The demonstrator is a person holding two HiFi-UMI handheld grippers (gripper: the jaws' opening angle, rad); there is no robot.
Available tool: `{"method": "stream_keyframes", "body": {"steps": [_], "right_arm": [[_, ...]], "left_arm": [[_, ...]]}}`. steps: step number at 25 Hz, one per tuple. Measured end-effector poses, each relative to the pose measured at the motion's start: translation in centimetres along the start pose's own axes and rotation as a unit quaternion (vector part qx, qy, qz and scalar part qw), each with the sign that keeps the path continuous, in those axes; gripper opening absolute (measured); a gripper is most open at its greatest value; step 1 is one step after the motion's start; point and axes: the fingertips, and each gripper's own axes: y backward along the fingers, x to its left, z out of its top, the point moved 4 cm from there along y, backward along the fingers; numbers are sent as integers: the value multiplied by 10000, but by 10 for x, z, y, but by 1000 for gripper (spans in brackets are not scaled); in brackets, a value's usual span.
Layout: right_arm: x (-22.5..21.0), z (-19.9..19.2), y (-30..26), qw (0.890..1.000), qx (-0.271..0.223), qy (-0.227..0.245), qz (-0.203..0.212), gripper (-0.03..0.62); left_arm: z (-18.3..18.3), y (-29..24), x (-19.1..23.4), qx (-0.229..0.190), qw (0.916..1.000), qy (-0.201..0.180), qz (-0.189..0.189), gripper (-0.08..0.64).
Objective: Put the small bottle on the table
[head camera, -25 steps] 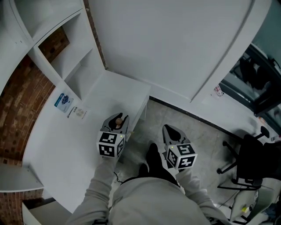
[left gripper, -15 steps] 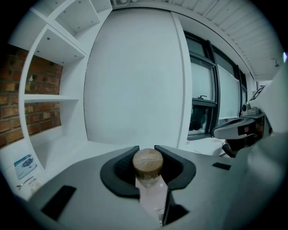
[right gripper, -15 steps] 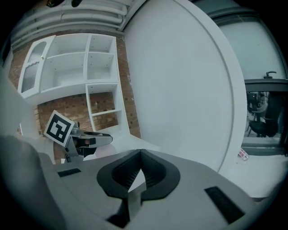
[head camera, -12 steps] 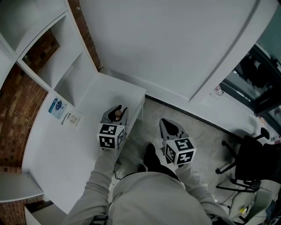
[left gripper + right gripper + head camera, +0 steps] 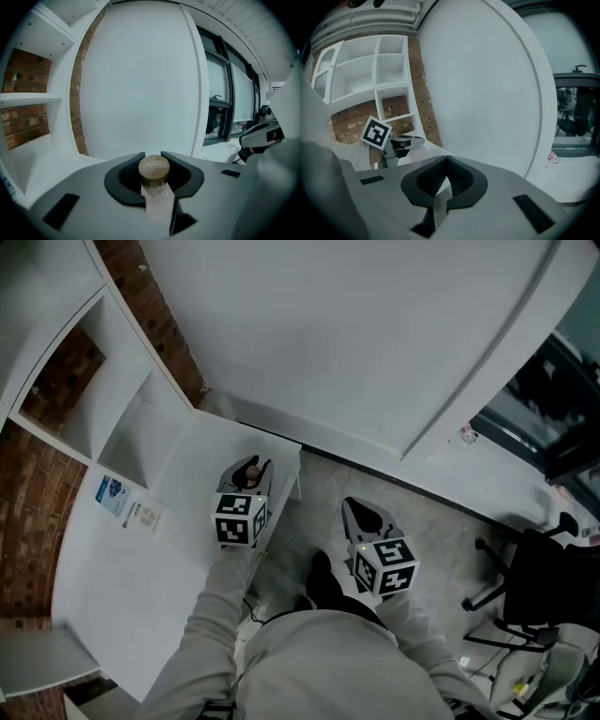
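One small clear bottle with a round brown cap (image 5: 153, 176) is pinched upright below its cap by the left gripper (image 5: 153, 158), above the white worktop (image 5: 122, 577) near its right edge. It is best lowered straight, set well left of that edge, then released. The right gripper (image 5: 446, 161) is pressed together, empty.

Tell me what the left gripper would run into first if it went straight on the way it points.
The left gripper, shut on the small bottle, points across the table at the white wall panel. That panel probably comes first, though depth is unclear.
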Motion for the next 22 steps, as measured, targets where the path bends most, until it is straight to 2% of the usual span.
{"method": "stream_keyframes", "body": {"steps": [11,22], "right_arm": [[-31,8,-21,9999,69,-65,-74,28],[-50,15,-32,9997,73,-106,-184,28]], "left_arm": [[4,-69,13,149,9998,-13,118,115],[0,-108,25,295,9994,30,159,116]]}}
